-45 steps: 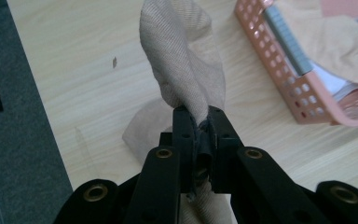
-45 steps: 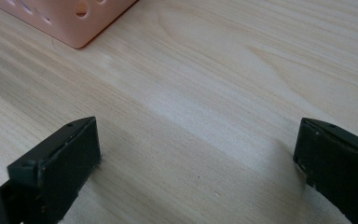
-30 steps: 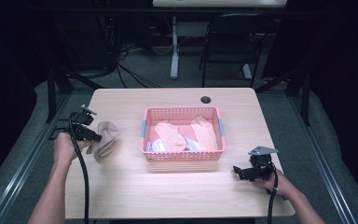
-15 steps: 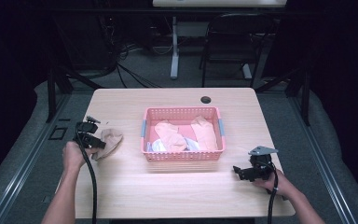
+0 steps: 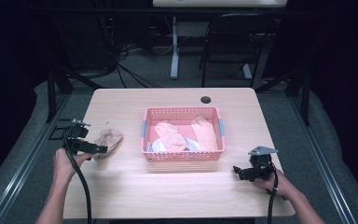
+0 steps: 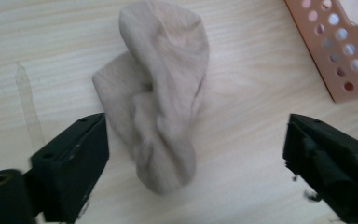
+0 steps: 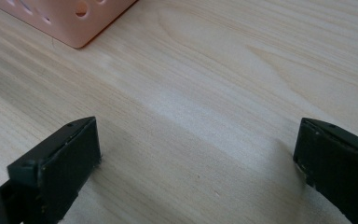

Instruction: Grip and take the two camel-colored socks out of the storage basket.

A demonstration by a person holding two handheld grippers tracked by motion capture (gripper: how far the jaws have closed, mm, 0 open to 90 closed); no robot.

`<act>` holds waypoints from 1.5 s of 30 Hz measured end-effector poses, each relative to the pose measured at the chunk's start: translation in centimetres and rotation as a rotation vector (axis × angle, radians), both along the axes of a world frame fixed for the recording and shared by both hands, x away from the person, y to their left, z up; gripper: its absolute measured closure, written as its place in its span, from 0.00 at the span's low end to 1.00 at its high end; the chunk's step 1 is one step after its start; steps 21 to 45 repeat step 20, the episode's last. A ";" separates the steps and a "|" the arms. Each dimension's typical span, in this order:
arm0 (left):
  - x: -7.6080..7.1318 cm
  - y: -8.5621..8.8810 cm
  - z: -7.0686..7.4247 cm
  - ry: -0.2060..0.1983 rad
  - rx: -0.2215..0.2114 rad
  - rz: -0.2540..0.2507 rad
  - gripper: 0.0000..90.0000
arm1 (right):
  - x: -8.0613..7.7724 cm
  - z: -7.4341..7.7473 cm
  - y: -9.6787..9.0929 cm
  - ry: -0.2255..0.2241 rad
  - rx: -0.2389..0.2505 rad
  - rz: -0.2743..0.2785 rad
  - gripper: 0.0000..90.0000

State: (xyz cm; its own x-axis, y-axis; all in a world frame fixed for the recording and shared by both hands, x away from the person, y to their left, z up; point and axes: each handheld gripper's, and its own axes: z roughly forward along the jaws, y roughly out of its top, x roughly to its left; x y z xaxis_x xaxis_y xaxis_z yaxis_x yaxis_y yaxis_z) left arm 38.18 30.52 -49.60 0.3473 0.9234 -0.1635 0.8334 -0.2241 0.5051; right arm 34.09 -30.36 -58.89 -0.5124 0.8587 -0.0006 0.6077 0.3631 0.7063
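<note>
A crumpled tan sock point(image 5: 109, 140) point(image 6: 161, 107) lies on the wooden table point(image 5: 177, 196) left of the pink basket point(image 5: 183, 157). My left gripper point(image 5: 99, 149) point(image 6: 193, 158) sits at the sock's near end; its jaws have just been opening and now stand wide, the sock lying loose between them, untouched by the pads. The basket holds several pale orange and white socks point(image 5: 182, 135). My right gripper point(image 5: 237, 171) point(image 7: 196, 168) rests low at the table's front right, open, with bare wood between its jaws and the basket's corner point(image 7: 70, 18) ahead.
A dark round hole point(image 5: 206, 100) marks the table's far edge. Behind the table stand a chair point(image 5: 235, 51) and a desk leg point(image 5: 174, 46) with cables on the floor. Metal rails run along both sides of the table.
The left hand has drawn back toward the table's left edge and lowered. Its jaws opened and let the tan sock go onto the table. The right hand has kept still.
</note>
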 end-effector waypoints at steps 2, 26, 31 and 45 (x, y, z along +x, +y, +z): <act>-1.1 0.1 -0.3 -0.002 -0.002 -0.002 0.02 | 0.0 0.0 0.1 0.000 0.005 -0.007 0.00; -5.9 0.8 -4.4 -0.002 0.098 0.068 0.00 | 0.0 0.0 0.1 0.000 0.008 -0.001 0.00; -5.9 0.8 -4.4 -0.002 0.098 0.068 0.00 | 0.0 0.0 0.1 0.000 0.008 -0.001 0.00; -5.9 0.8 -4.4 -0.002 0.098 0.068 0.00 | 0.0 0.0 0.1 0.000 0.008 -0.001 0.00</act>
